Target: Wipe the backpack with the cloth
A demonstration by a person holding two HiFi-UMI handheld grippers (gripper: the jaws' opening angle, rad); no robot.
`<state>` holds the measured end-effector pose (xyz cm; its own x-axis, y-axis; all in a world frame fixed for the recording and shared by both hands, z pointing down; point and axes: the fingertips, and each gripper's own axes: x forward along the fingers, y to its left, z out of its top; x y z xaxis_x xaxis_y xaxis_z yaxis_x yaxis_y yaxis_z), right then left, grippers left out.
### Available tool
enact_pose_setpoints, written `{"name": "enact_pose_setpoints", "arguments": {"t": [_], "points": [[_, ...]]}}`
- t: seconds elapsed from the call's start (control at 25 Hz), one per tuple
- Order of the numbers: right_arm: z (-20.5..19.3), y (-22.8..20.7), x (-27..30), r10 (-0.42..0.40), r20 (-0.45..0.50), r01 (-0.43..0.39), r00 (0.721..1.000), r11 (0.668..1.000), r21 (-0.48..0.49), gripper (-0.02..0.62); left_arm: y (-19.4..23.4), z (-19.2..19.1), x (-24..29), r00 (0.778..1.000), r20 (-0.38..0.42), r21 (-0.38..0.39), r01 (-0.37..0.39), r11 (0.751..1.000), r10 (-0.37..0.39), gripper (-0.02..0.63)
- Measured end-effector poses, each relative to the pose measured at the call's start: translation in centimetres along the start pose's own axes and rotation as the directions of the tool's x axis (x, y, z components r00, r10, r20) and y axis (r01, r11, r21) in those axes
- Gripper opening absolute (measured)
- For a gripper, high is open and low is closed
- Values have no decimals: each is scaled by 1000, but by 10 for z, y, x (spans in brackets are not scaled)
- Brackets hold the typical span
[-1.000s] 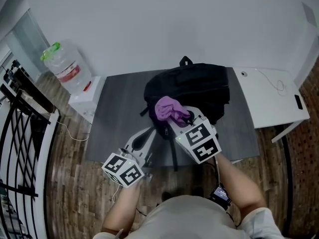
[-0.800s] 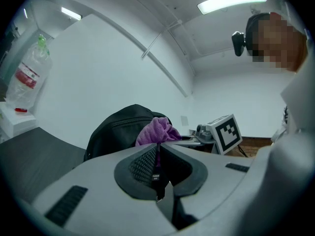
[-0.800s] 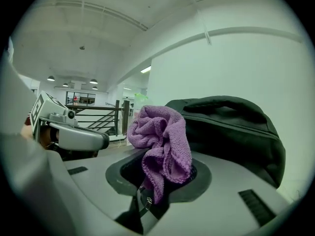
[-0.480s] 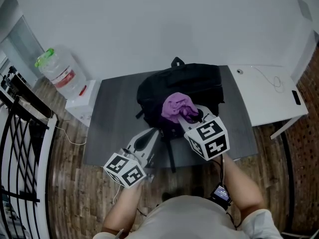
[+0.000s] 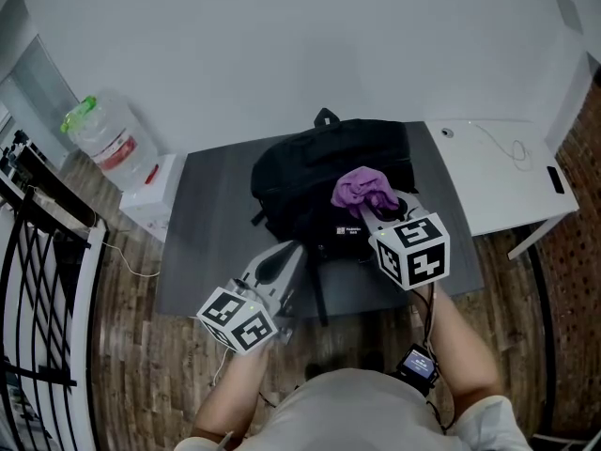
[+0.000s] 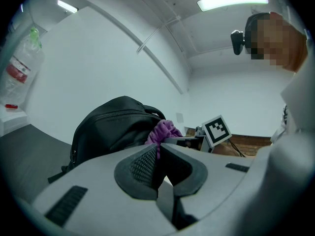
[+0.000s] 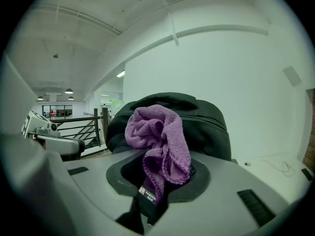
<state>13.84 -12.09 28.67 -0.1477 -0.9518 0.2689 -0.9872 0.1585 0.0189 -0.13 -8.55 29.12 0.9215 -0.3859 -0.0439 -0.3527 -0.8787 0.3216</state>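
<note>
Your right gripper [image 5: 377, 214] pinches the purple cloth [image 7: 158, 136] over the black backpack [image 5: 310, 172]; tag unreadable. Left gripper [image 6: 158, 157] closed, empty.

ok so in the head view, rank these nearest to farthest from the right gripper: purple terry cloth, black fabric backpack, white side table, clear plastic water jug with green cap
1. purple terry cloth: clamped between the jaws of the right gripper.
2. black fabric backpack: right under the cloth, at centre.
3. white side table: off to the right.
4. clear plastic water jug: far left, by the wall.
</note>
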Motion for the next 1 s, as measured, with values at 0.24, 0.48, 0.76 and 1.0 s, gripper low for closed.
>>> {"name": "enact_pose_setpoints", "arguments": {"t": [0.24, 0.48, 0.76, 1.0], "points": [[-5, -21, -12, -65, -2, 65, 998, 997, 28, 102, -7, -1, 4, 1000, -6, 1, 10, 1000, -10, 20], [-10, -48, -31, -136, 5, 135, 991, 988, 72, 103, -10, -5, 5, 1000, -20, 1, 18, 1000, -18, 20], [-21, -82, -58, -228, 0, 227, 974, 968, 109, 102, -15, -11, 9, 998, -32, -1, 45, 999, -45, 20], [-33, -111, -84, -320, -16, 319, 947, 939, 128, 101, -15, -16, 11, 998, -40, -11, 56, 998, -56, 20]]}}
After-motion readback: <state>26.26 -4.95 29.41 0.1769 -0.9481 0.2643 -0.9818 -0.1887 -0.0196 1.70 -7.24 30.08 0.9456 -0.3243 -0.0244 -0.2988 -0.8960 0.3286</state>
